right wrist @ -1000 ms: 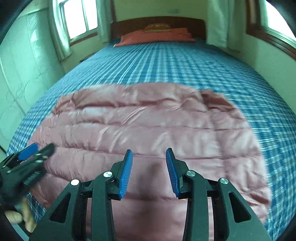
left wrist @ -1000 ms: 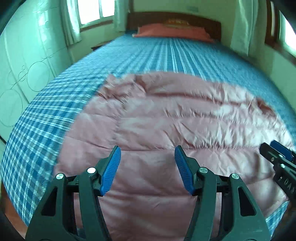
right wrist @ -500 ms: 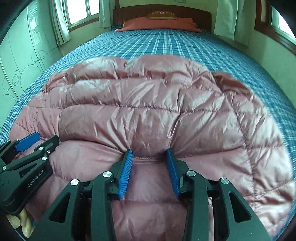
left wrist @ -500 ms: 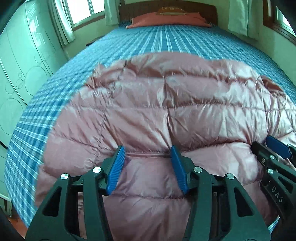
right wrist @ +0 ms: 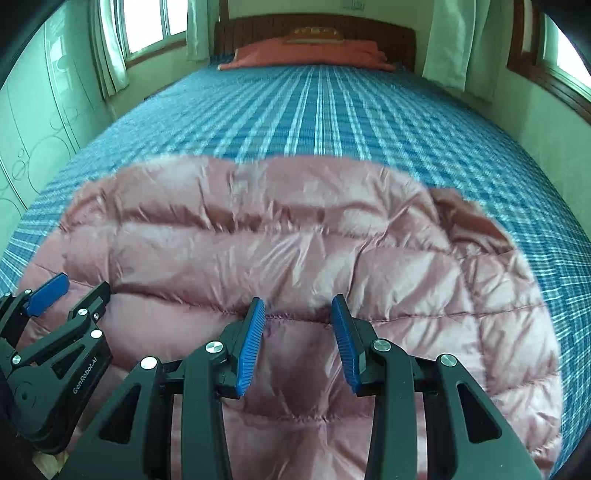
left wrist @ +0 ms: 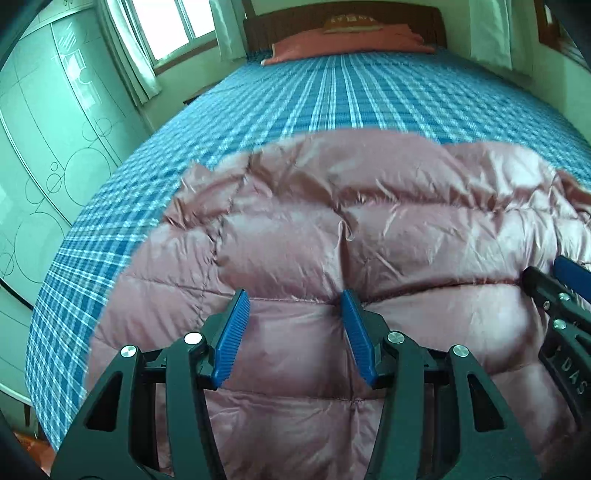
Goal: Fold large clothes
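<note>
Pink jacket (left wrist: pixel 369 229) on plaid bed (left wrist: pixel 351 96)

Ahead: bare bed (left wrist: pixel 369 99) beyond the pink jacket (left wrist: pixel 332 240).
Far end: pillow (right wrist: pixel 306 55), headboard (right wrist: pixel 314 26).
Left: wardrobe (left wrist: pixel 48 147) near.

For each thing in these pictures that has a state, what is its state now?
Pink puffer jacket: spread on the bed, wrinkled, not gripped.
Left gripper: open, over the jacket.
Right gripper: open, over the jacket.
Bed: made, covered with blue plaid sheet.
Orange pillow: lying at the headboard.
</note>
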Demonstrator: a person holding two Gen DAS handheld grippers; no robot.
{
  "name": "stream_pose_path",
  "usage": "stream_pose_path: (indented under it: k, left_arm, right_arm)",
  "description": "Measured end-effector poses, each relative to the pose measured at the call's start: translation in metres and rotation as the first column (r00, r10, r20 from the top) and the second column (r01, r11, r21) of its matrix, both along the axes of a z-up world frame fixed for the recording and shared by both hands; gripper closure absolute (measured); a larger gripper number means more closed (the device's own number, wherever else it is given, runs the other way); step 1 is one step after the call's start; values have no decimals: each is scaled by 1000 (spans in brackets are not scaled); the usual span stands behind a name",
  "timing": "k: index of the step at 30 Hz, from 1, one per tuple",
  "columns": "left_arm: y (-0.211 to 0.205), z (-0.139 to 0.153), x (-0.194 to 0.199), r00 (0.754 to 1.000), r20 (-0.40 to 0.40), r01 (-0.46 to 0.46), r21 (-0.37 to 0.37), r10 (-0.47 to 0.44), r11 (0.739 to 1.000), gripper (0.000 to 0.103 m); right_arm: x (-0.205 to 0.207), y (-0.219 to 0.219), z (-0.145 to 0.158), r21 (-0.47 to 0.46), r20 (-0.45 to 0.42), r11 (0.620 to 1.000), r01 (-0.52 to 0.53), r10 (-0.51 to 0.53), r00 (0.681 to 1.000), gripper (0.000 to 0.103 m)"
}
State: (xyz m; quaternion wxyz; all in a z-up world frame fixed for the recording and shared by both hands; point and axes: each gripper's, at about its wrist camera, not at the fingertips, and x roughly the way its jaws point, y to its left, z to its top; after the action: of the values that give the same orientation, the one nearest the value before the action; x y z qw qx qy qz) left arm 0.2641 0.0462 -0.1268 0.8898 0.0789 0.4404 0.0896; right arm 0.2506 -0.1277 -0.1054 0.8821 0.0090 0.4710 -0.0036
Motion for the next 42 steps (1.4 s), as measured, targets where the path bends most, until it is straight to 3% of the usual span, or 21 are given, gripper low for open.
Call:
stream_pose_path:
  k: [10, 30, 37, 38, 42]
  left_arm:
    - [-7, -17, 5, 1000, 11, -1, 26, 0, 1000, 51]
    - [-6, -15, 3, 1000, 18, 8, 18, -8, 1000, 51]
    - [28, 15, -31, 998, 53, -21, -29, 23, 999, 47]
    - [33, 19, -34, 998, 59, -32, -34, 34, 999, 42]
    - [77, 29, -54, 990, 68, -113, -86, 119, 990, 41]
  right_arm:
    - [3, 3, -22, -16, 24, 1000, 16, -15, 1000, 63]
    - [-3, 11, -21, -45, 41, 999, 20, -18, 999, 62]
    - [-23, 5, 7, -6, 69, 998, 55, -54, 996, 58]
    - [-28, 5, 14, 10, 82, 999, 46, -47, 996, 58]
    - [-47, 21, 32, 0, 132, 1000, -9, 9, 991, 57]
